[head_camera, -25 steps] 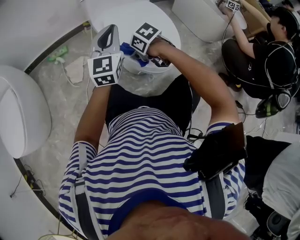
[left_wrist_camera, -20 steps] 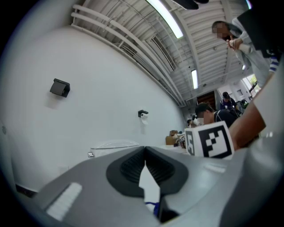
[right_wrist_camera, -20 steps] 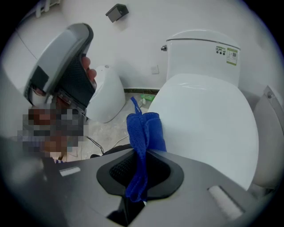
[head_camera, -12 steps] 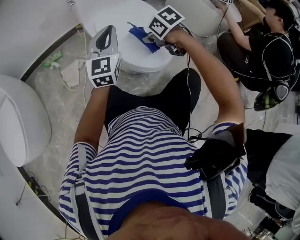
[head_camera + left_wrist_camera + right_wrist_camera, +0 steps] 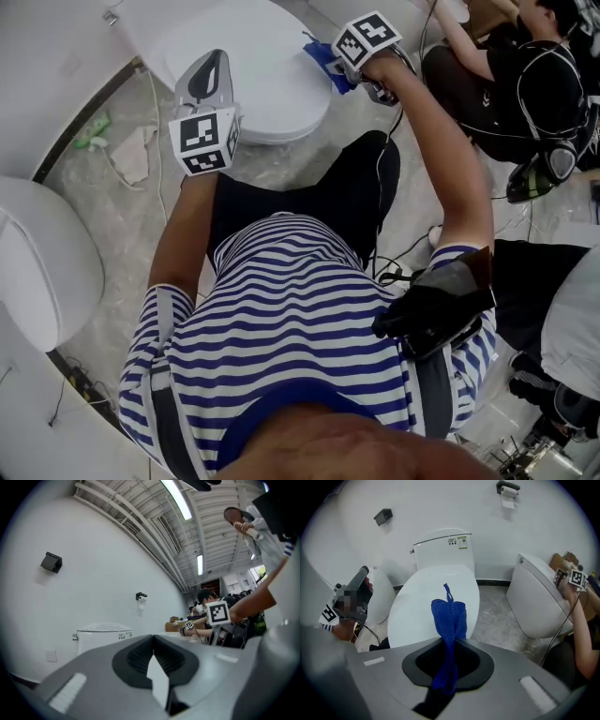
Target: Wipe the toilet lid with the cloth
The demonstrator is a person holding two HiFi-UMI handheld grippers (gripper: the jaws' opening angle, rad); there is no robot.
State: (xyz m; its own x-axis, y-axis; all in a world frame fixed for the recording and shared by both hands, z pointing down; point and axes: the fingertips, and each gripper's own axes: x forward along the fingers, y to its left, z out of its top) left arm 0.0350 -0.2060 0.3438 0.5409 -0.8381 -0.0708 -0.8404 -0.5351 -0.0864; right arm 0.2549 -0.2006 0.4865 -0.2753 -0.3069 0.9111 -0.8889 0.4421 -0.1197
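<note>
The white toilet lid (image 5: 248,66) is down, in front of my knees. A blue cloth (image 5: 319,52) hangs bunched from my right gripper (image 5: 330,60), which is shut on it at the lid's right rim. In the right gripper view the blue cloth (image 5: 449,618) trails from between the jaws of the right gripper (image 5: 449,641) over the toilet lid (image 5: 422,604). My left gripper (image 5: 214,64) hovers at the lid's near left edge. In its own view the left gripper (image 5: 153,638) is shut on nothing, facing the tank (image 5: 104,637).
The tank (image 5: 443,548) stands behind the lid. A second toilet (image 5: 37,253) is at my left and a third toilet (image 5: 539,597) at my right. A person (image 5: 525,75) sits on the floor at the right. A crumpled rag (image 5: 131,155) lies on the floor at left.
My right gripper has carried the blue cloth across the lid, from beside the left gripper to the right rim. The left gripper has stayed about where it was.
</note>
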